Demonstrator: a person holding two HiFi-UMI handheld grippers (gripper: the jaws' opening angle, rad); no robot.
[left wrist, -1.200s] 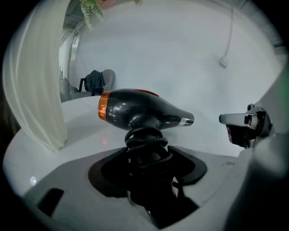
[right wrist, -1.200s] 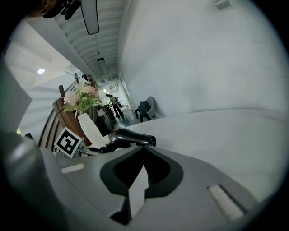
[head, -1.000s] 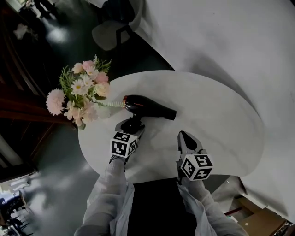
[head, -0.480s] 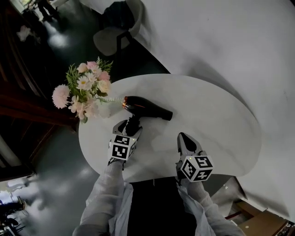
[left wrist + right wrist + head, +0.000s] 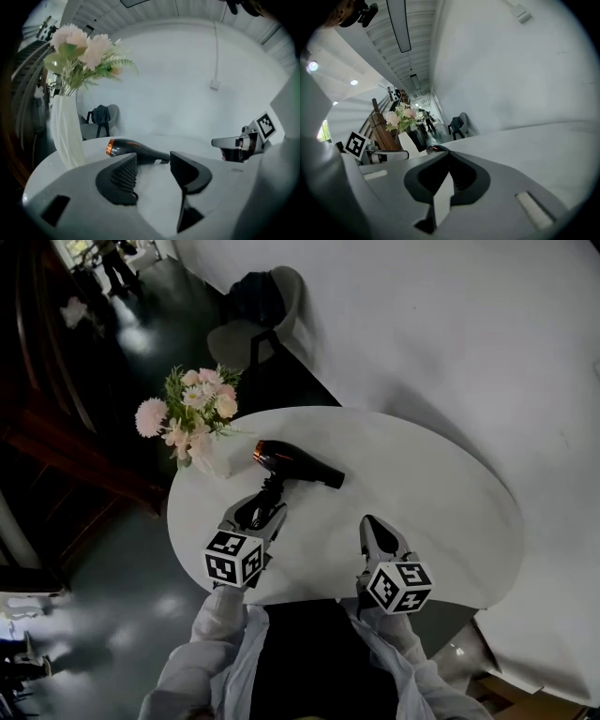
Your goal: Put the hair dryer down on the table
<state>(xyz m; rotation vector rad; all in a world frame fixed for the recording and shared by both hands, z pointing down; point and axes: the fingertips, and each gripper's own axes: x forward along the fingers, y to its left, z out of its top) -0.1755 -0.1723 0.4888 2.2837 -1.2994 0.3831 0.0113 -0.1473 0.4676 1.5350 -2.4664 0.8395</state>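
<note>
The hair dryer [image 5: 292, 463] lies on the table [image 5: 441, 507] beside the flower vase [image 5: 208, 459], its handle partly hidden behind the left gripper [image 5: 255, 514], whose empty jaws stand apart and are closing. The right gripper [image 5: 380, 533] has its jaws together, nothing between them.

Left hand-held gripper [image 5: 152, 158] jaws closing, empty; right hand-held gripper [image 5: 449, 160] shut.

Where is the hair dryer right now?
In the head view the hair dryer lies on the left half of the white table, just right of the flower vase.
</note>
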